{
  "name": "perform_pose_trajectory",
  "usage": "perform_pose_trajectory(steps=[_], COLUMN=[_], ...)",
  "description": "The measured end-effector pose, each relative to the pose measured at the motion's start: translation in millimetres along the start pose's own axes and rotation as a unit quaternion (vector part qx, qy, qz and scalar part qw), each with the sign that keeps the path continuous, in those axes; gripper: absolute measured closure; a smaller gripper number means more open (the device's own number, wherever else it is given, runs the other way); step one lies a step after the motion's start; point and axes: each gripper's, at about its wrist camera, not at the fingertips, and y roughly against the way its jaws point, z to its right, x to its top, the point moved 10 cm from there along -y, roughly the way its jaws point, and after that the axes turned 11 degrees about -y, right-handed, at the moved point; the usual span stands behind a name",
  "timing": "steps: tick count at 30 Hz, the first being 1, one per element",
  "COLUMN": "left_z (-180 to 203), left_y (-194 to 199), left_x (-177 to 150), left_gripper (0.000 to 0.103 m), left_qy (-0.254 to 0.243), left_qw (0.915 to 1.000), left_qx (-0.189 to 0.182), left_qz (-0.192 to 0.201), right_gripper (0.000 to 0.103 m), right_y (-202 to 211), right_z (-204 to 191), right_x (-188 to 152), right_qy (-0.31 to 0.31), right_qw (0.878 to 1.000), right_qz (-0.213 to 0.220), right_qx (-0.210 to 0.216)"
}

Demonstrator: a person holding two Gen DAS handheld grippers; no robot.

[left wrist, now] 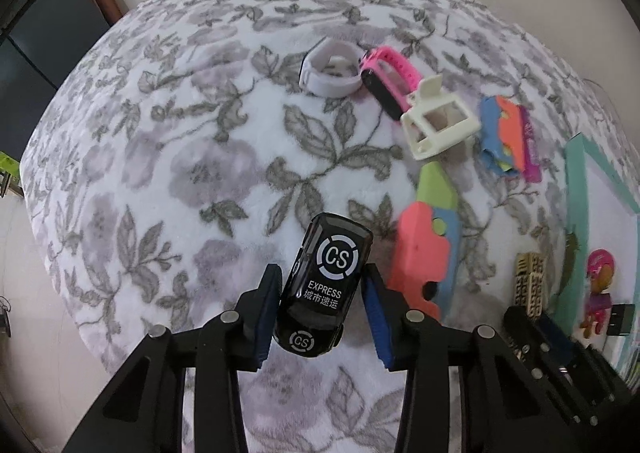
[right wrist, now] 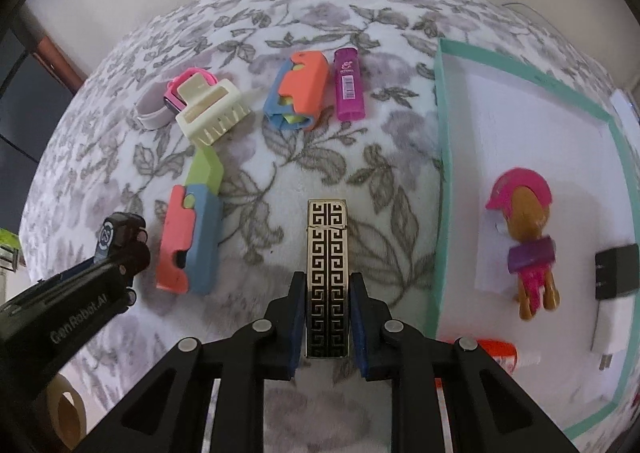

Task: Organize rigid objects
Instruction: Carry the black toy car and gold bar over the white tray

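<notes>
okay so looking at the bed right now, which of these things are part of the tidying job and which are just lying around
Part of the job:
black toy car, in the left tool
gold patterned lighter, in the right tool
teal-rimmed box
cream hair clip
purple lighter

Just lying about:
floral blanket
tape roll
</notes>
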Motion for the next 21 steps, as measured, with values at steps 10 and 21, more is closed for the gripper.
perform_pose_trajectory(steps=[10,21], left_z=[14,83], left_y=[77,157], left_x=[19,58], left_gripper=[0.060,0.060], left_qy=[-0.004,-0.036], left_qw=[0.9979,0.9855], left_qx=[0.001,-0.050], left_qz=[0.065,0.158], right_gripper=[0.081,0.081], right_y=[68,165], right_z=[14,92], right_x=[16,56], right_qy=[-0.060,-0.109], right_qw=[0.994,0.965], right_qz=[0.073,0.236], right_qx=[0.055,-0.022])
